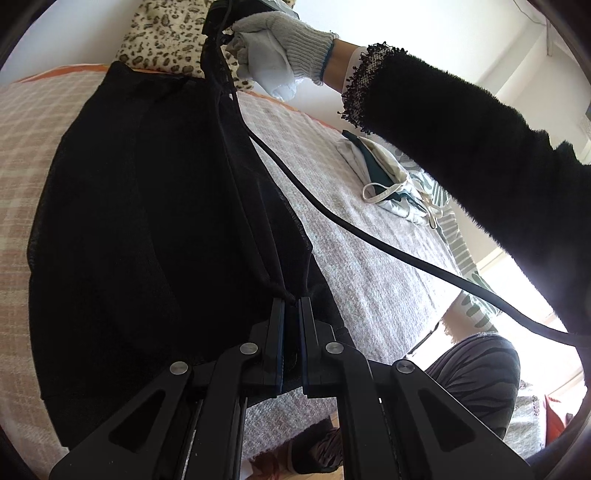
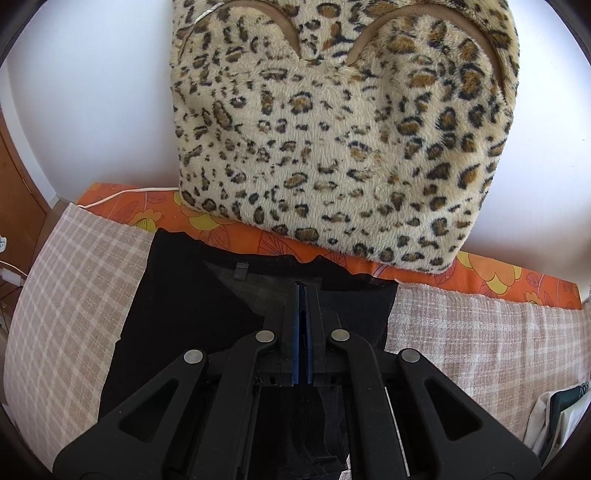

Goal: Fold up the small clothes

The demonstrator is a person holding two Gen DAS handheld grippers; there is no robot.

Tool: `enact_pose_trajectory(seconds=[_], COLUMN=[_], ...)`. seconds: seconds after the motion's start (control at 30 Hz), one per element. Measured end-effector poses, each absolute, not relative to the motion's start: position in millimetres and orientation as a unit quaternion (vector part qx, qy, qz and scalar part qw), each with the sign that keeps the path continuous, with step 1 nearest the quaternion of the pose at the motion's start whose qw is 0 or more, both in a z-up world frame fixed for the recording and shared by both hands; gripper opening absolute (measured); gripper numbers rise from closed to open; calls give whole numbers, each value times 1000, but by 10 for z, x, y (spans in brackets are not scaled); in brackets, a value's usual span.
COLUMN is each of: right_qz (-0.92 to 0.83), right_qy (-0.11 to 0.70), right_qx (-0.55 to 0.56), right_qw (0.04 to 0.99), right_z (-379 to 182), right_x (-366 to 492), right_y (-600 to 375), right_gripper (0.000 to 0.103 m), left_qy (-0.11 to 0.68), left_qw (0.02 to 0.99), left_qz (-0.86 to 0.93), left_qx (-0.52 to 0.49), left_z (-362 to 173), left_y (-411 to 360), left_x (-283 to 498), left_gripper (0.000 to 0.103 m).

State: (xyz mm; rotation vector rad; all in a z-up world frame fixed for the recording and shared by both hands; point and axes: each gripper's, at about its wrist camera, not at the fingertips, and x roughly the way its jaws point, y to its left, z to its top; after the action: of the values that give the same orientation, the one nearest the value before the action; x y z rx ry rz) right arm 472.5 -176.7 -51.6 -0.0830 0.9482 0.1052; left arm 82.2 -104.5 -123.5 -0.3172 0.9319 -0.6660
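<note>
A black sheer garment (image 1: 140, 229) is stretched over the checked blanket (image 1: 22, 155). My left gripper (image 1: 291, 301) is shut on a bunched near edge of it. In the right wrist view the same black garment (image 2: 192, 302) lies flat toward the orange floral sheet (image 2: 229, 232), and my right gripper (image 2: 304, 295) is shut on its far edge. In the left wrist view the right gripper's black body (image 1: 218, 22) shows at the top, held by a gloved hand (image 1: 280, 48), with the garment taut between both grippers.
A leopard-print cushion (image 2: 340, 129) stands against the white wall behind the bed. A pile of white and green clothes (image 1: 388, 177) lies on the blanket to the right. A black cable (image 1: 369, 236) crosses the bed. A wooden cabinet (image 2: 18, 206) stands at the left.
</note>
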Motion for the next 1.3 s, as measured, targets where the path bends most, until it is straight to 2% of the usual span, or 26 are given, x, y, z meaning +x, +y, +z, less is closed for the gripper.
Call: enact_pose_trajectory(seconds=[0.43, 0.87, 1.0, 1.07, 1.1, 1.13, 1.2, 1.27, 1.3], right_qz=[72, 91, 101, 108, 115, 117, 115, 115, 118], right_qy=[462, 476, 471, 473, 476, 477, 467, 453, 450], right_qx=[-67, -60, -62, -51, -42, -34, -28, -23, -19], right_qw=[881, 873, 874, 873, 871, 871, 876, 884, 885], right_z=[-651, -890, -866, -840, -820, -794, -703, -577, -512], right_x=[4833, 4826, 4799, 4796, 4801, 4798, 4759, 4695, 4666], right_y=[-1164, -967, -913, -899, -900, -903, -909, -927, -942], right_gripper=[3, 3, 3, 3, 7, 12, 51, 64, 64], left_qy=[443, 451, 450, 454, 457, 456, 451, 445, 441], left_qw=[831, 832, 832, 833, 834, 835, 841, 847, 849], left_qz=[-296, -278, -280, -275, -270, -268, -264, -258, -257], left_qx=[-160, -163, -161, -154, -150, -148, -143, -138, -137], left_z=[-1270, -1264, -1248, -1231, -1231, -1221, -1192, -1155, -1136], left_y=[-895, -872, -887, -913, -922, -921, -906, -874, -853], left_x=[782, 745, 696, 669, 657, 642, 608, 572, 552], left_gripper=[5, 5, 7, 11, 19, 22, 22, 22, 22])
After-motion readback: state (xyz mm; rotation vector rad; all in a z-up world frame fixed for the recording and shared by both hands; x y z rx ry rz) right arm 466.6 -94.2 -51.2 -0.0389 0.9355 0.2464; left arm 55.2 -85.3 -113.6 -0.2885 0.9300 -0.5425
